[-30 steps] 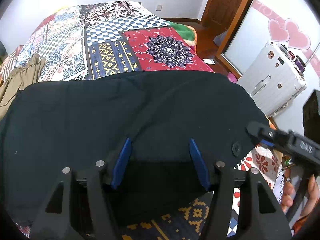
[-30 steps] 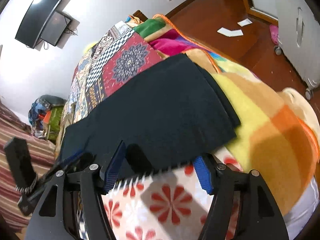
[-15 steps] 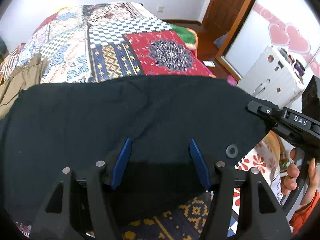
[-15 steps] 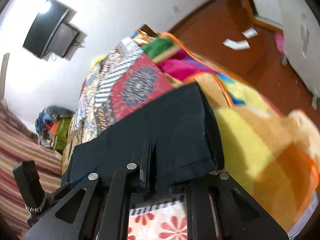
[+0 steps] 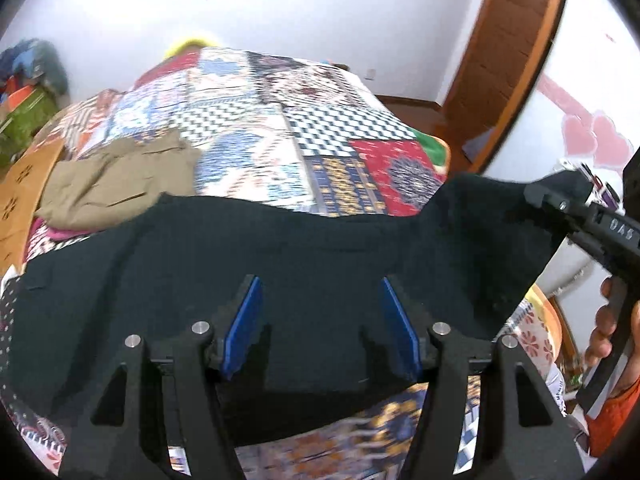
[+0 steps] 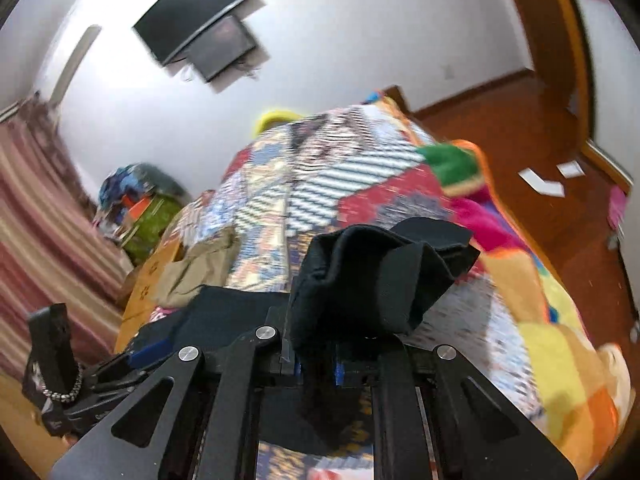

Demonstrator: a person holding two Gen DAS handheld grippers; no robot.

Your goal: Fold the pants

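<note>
Black pants point(image 5: 304, 264) lie flat across the near end of a patchwork bed. My left gripper point(image 5: 320, 320) is open, its blue pads spread just over the near edge of the pants. My right gripper point(image 6: 316, 364) is shut on the right end of the black pants point(image 6: 376, 280) and holds that end bunched up and lifted off the bed. The right gripper also shows in the left wrist view point(image 5: 560, 204) at the raised right end of the pants. The left gripper shows in the right wrist view point(image 6: 132, 360) at the lower left.
Folded khaki clothes point(image 5: 116, 180) lie on the bed's left side beyond the pants. The patchwork quilt point(image 5: 280, 120) covers the bed. A wooden door point(image 5: 508, 60) and wooden floor point(image 6: 520, 128) are to the right. A pile of bags point(image 6: 140, 204) stands at the far left wall.
My right gripper has shut on the right end of the pants and lifted it. Both views have tilted upward. The left gripper has stayed open over the pants.
</note>
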